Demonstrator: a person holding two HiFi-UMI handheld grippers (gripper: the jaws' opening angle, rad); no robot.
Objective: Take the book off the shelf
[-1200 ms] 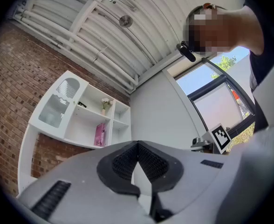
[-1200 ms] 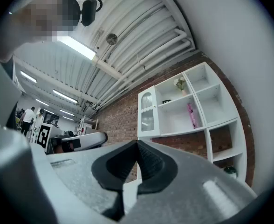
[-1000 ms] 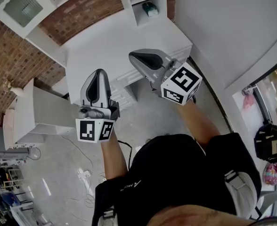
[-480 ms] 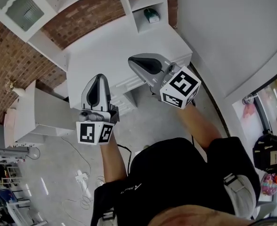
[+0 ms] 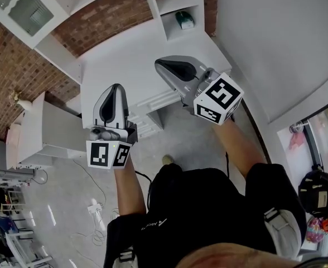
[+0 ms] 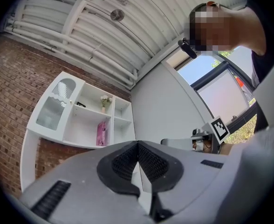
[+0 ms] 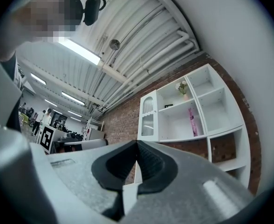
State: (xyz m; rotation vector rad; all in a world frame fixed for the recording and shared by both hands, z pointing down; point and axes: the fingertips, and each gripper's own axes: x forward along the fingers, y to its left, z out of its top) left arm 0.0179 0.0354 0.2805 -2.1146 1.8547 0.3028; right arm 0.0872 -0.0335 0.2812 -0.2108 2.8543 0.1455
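Note:
A pink book [image 6: 101, 133] stands upright on a shelf of the white wall unit [image 6: 76, 125], well ahead of and above both grippers. The right gripper view shows the same book [image 7: 192, 122] in the middle compartment of the unit [image 7: 221, 125]. My left gripper [image 6: 138, 146] is shut, pads touching with nothing between them. My right gripper [image 7: 137, 143] is shut and empty too. In the head view the left gripper [image 5: 115, 88] and the right gripper [image 5: 159, 65] are held side by side over a white desk [image 5: 125, 54], far from the book.
A small vase of flowers [image 6: 103, 101] stands on the shelf above the book, and a glass-door cabinet [image 6: 51, 108] forms the unit's left end. A green object [image 5: 184, 20] sits in a cubby by the desk. Cables [image 5: 97, 211] lie on the floor. Brick wall behind.
Both grippers stay shut and keep their places side by side. The head view has shifted a little, and a foot now shows below the desk.

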